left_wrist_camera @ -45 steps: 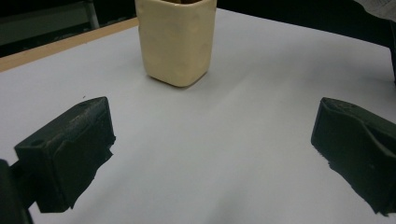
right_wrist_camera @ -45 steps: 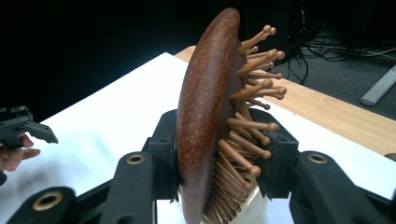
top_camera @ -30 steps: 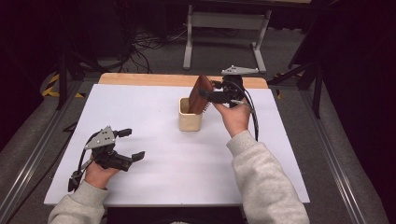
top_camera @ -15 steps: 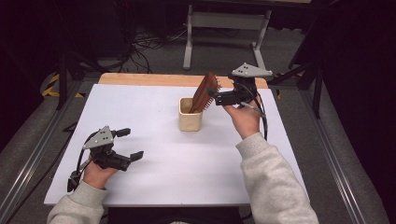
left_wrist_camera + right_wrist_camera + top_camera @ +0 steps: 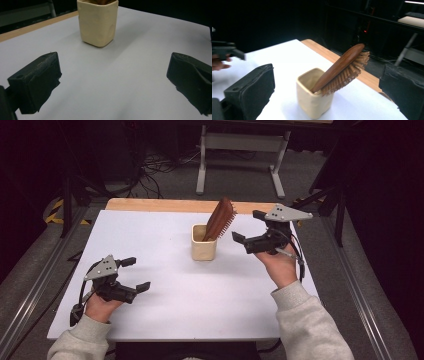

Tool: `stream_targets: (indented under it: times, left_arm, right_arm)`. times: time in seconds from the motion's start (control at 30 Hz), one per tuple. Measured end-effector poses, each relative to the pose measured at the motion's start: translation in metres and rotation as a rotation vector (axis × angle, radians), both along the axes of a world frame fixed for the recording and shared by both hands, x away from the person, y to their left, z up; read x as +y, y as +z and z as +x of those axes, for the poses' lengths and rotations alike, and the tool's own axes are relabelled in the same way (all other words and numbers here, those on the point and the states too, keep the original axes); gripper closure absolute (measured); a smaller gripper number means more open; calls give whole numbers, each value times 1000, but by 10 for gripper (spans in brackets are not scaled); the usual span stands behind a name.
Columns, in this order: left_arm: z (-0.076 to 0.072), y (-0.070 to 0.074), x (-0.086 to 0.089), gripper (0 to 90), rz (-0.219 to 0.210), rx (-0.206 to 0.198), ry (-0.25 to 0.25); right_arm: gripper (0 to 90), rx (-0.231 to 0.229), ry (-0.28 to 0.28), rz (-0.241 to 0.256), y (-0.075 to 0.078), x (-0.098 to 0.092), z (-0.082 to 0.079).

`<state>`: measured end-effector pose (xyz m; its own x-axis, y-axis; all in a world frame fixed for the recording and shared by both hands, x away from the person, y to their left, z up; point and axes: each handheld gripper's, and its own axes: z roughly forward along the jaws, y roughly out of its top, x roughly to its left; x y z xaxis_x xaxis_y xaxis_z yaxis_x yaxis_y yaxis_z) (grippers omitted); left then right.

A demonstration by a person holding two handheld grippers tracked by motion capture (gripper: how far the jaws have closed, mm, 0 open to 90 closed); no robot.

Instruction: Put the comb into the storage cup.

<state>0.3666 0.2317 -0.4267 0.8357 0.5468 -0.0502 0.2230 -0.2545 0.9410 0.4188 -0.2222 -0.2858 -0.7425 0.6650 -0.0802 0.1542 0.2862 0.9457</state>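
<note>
A cream square cup [image 5: 203,245] [image 5: 98,23] [image 5: 313,98] stands near the middle of the white table. A brown wooden brush [image 5: 220,218] [image 5: 342,69] leans in it, handle down, bristles facing right. My right gripper [image 5: 248,231] [image 5: 329,87] hovers open just right of the brush, apart from it. My left gripper [image 5: 136,274] [image 5: 112,82] rests open low over the table at the front left, pointed toward the cup with nothing between its jaws.
The white table surface [image 5: 165,285] has a wooden strip [image 5: 150,205] along its far edge. A metal stand [image 5: 240,150] and cables sit on the floor beyond. In the right gripper view, the other hand's gripper [image 5: 227,51] appears at far left.
My right gripper has let go of the brush and drawn back to the right; the brush now leans free in the cup. The left gripper has stayed put.
</note>
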Motion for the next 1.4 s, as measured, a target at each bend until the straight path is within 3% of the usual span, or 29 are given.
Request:
stream_targets:
  times: [0.43,0.7,1.1,1.4]
  left_arm:
    - [-5,-1,14,3,-6,0,22]
    - [-7,-4,19,3,-15,3,18]
    - [-11,-11,24,3,-23,18,19]
    - [-10,-14,26,3,-22,15,25]
  right_arm:
    - [5,21,32,-5,-30,-30,-39]
    - [6,56,72,2,-61,-44,-53]
    - [3,77,97,13,-111,-51,-64]
    - [6,84,89,8,-137,-52,-69]
